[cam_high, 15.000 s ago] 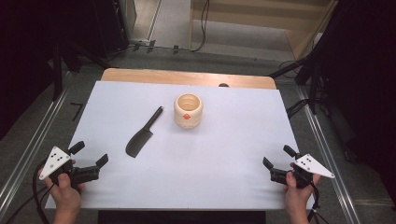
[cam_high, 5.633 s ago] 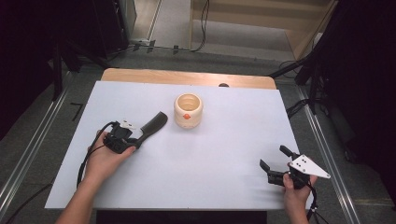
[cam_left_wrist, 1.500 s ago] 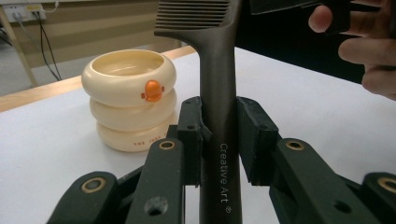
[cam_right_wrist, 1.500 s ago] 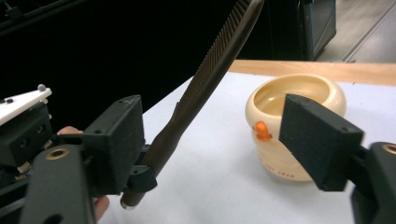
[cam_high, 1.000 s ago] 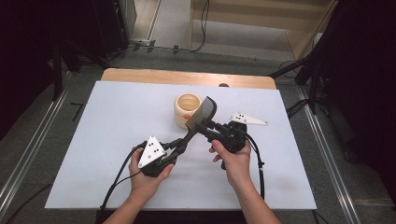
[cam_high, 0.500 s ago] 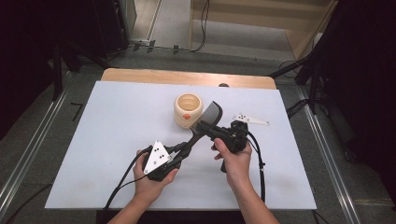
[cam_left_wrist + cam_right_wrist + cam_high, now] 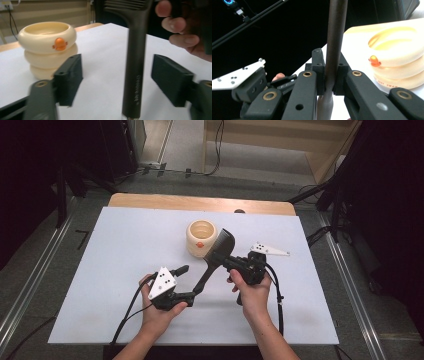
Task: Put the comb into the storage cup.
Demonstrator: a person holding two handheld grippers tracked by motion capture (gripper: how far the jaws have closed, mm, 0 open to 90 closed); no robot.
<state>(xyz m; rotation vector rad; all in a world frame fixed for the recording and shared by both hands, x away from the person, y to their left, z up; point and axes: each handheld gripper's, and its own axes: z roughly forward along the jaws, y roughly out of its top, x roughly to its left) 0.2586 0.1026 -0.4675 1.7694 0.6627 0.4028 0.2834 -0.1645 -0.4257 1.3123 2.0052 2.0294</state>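
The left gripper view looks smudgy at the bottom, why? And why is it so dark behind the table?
In the left gripper view the near jaws are blurred, while the cream holder and the black comb look sharper. In the right gripper view the background is nearly black and the holder glows bright. In the high view the white table is evenly lit, its surroundings dim.

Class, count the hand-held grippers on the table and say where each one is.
2. The left hand-held gripper is near the table's front, jaws open around the black comb handle's end. The right hand-held gripper is beside the cream pot, clamped on the handle higher up.
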